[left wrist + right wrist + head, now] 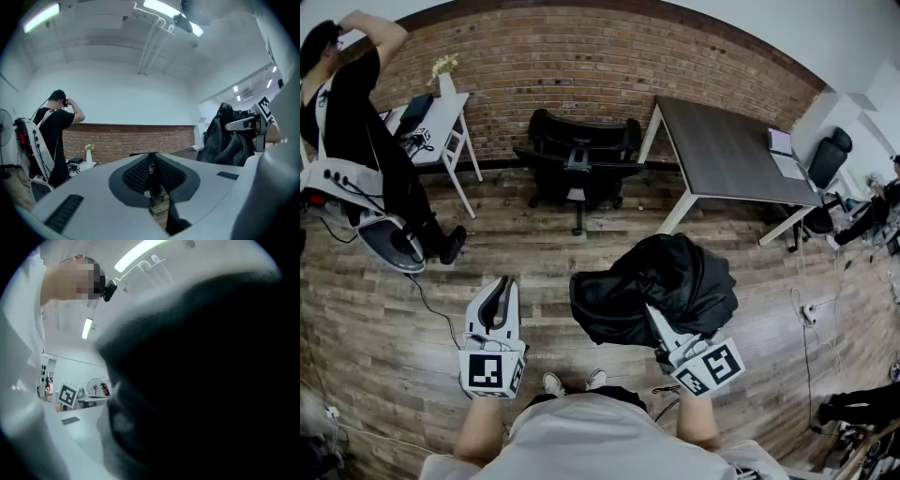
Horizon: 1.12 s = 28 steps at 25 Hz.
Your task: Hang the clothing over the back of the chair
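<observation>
Closest to you, your right claw (pixel 654 319) is buried in the black clothing (pixel 661 281) and clamped on it. Its own view is almost all dark fabric, so expect no guidance from there. The garment hangs as a loose bunch in the air in front of you, above the wooden floor (pixel 534 253). Beside it, your left claw (pixel 500 286) is closed on nothing, its tips meeting (so it is free to help).

As I judge it, the step in hand is the carry toward the chair, with the drape not yet begun. To do it well, open the left claw and take a second edge of the bundle, ideally a collar or shoulder. That way the cloth spreads between both claws instead of arriving as a ball. Hold it high enough that no hem drags.

Further off, the black chair (pixel 578 150) stands by the brick wall, well apart from you. Its back seems to be on the wall side, so plan to lift over the seat. The dark worktop (pixel 727 150) stands near the chair's right, so come in across the open floor and clear its white legs.
</observation>
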Motion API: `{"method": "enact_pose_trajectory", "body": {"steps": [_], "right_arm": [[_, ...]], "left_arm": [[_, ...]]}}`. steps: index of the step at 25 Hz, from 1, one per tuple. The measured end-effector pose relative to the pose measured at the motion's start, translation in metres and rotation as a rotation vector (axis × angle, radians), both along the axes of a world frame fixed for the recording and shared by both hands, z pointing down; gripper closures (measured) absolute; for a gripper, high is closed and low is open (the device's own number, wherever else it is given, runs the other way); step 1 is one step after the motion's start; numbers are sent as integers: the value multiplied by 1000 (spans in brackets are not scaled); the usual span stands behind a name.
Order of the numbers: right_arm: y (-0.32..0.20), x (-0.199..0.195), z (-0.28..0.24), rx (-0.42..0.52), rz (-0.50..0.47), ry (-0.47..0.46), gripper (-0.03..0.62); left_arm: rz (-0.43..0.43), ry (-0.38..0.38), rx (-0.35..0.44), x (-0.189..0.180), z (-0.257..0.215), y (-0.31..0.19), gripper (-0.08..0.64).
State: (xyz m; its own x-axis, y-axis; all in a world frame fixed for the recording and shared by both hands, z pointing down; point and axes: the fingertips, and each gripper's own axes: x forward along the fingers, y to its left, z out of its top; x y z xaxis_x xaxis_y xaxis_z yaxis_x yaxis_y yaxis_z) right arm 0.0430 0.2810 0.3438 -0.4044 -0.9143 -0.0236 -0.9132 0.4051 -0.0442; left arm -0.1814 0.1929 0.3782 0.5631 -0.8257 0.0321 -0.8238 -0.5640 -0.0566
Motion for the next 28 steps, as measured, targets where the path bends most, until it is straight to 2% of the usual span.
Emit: {"method": "enact_pose_trajectory", "body": {"steps": [10,14,18,23,28], "right_arm": [[4,6,3,13,-15,28,460],[1,11,13,15,-31,1,459],[17,38,8,21,-63,-36,457],[14,59,12,26,-89,-33,456],[7,65,31,-21,-93,-29,456]], "left_arm": [[-5,1,5,8,-1,8,503],[-22,-7,0,9,12,6,503],[-45,-31,5,30,4,28,503],[-57,-90,38,53,0,33,503],[-66,-81,-3,60,17,25,503]]}}
